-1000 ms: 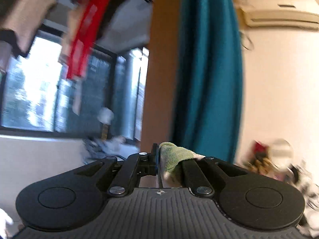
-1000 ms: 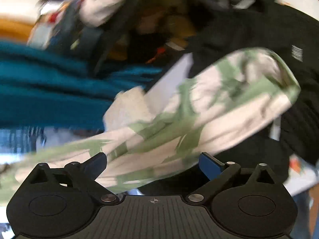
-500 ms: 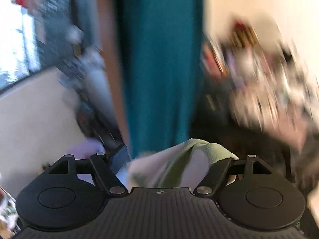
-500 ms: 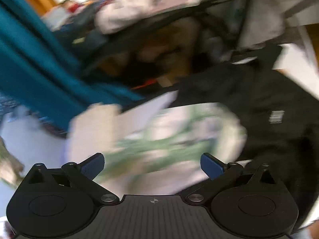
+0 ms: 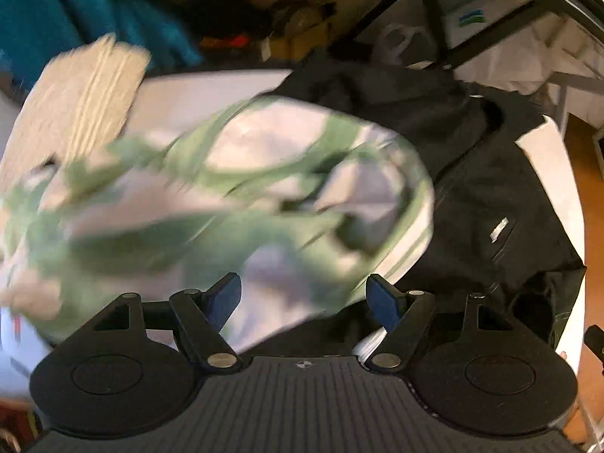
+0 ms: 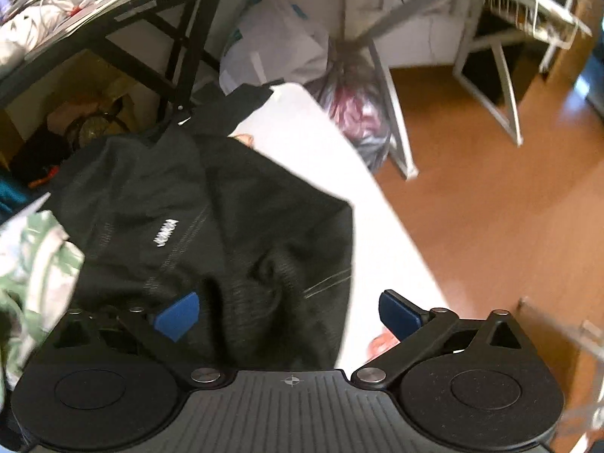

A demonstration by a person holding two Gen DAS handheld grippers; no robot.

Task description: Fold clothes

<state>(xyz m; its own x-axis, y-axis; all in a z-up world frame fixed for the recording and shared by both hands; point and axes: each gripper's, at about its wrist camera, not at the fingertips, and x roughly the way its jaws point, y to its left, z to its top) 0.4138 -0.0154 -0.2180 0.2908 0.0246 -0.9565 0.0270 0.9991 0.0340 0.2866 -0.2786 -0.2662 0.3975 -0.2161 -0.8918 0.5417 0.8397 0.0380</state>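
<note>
Folding looks barely begun. In the left wrist view, far left on the white counter, lies a cream ribbed cloth, possibly already folded, though too blurred to be sure. Right of it the green-and-white leaf-print garment is a blurred, crumpled heap, loose ahead of the left claw, whose jaws have just been opening and stand wide with no pad pressing on cloth. Further right the black jacket sprawls unfolded.

The right wrist view alone shows the jacket running to the counter's right edge, with wooden floor beyond; the right claw gapes wide just above it, gripping nothing. Only the left wrist view shows the cream cloth.
</note>
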